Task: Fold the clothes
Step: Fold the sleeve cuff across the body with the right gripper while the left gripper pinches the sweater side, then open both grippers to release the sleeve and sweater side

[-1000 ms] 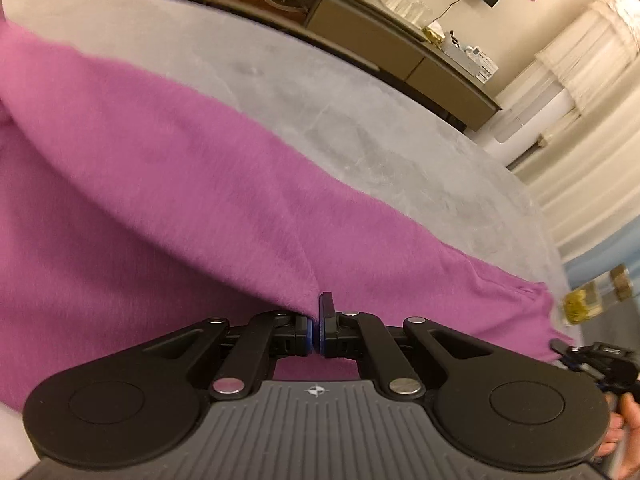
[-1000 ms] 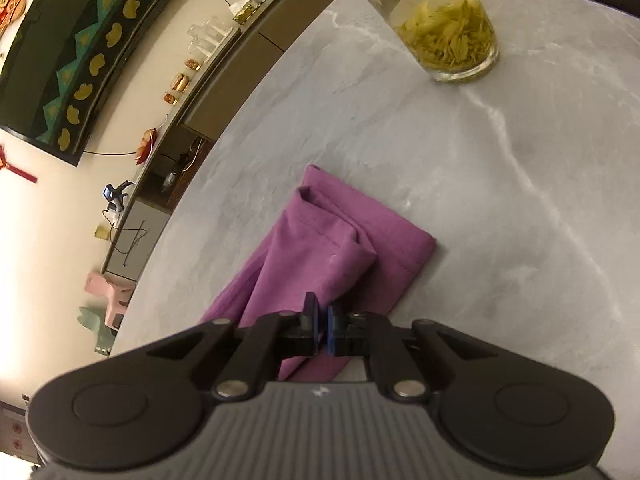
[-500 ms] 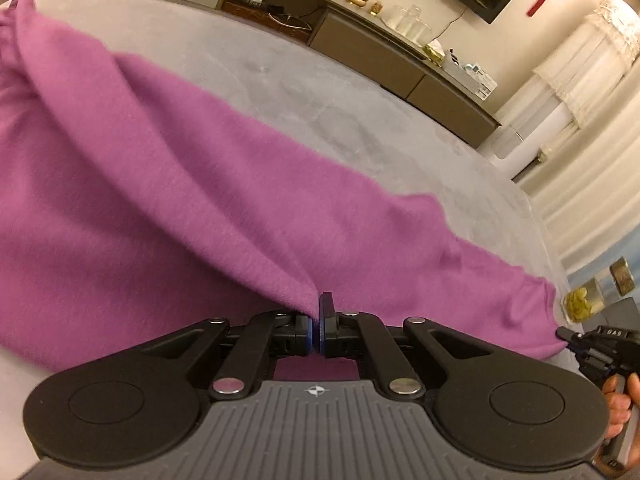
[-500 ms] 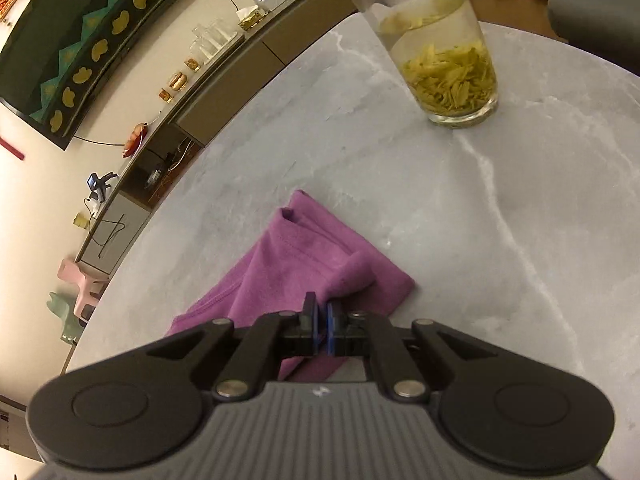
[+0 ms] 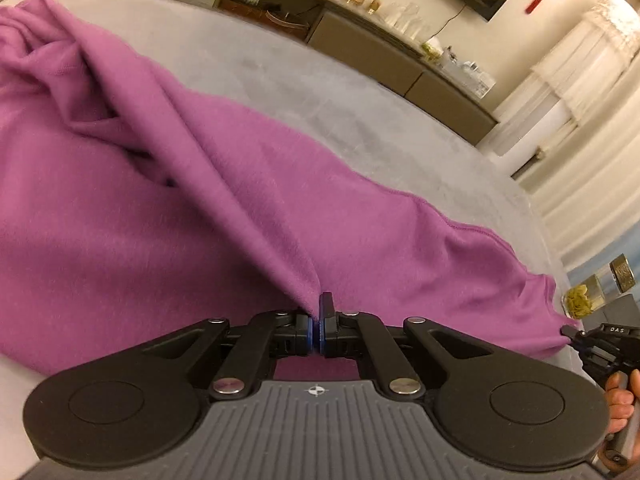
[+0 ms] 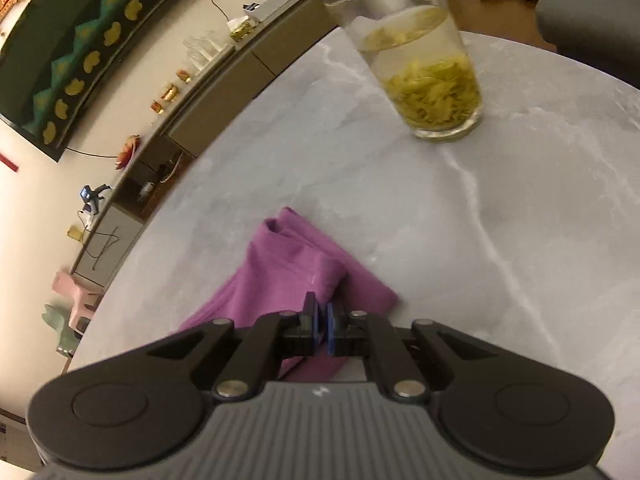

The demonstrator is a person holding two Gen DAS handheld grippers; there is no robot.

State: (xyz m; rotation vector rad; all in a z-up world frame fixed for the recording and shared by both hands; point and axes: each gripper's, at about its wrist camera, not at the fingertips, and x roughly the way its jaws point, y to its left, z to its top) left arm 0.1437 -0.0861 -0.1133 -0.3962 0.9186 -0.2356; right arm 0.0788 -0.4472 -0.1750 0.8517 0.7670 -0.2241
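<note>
A purple garment [image 5: 240,200] lies spread over the grey marble table [image 5: 320,92], with a raised ridge of fabric running up to my left gripper [image 5: 320,312], which is shut on that fold. In the right wrist view a narrow, bunched end of the same garment [image 6: 288,272] rests on the table [image 6: 500,220], and my right gripper [image 6: 322,320] is shut on its near edge. The right gripper [image 5: 570,332] also shows at the far right of the left wrist view, at the garment's corner, held by a hand [image 5: 618,404].
A tall glass of tea with yellow-green leaves [image 6: 432,92] stands on the table just beyond the right gripper, and shows small in the left wrist view as the same glass [image 5: 578,300]. A low sideboard [image 5: 400,56] runs along the wall behind the table.
The right gripper has carried the garment's end closer to the glass, which looms larger. In the left wrist view the lifted fold has slumped and creased at the far left.
</note>
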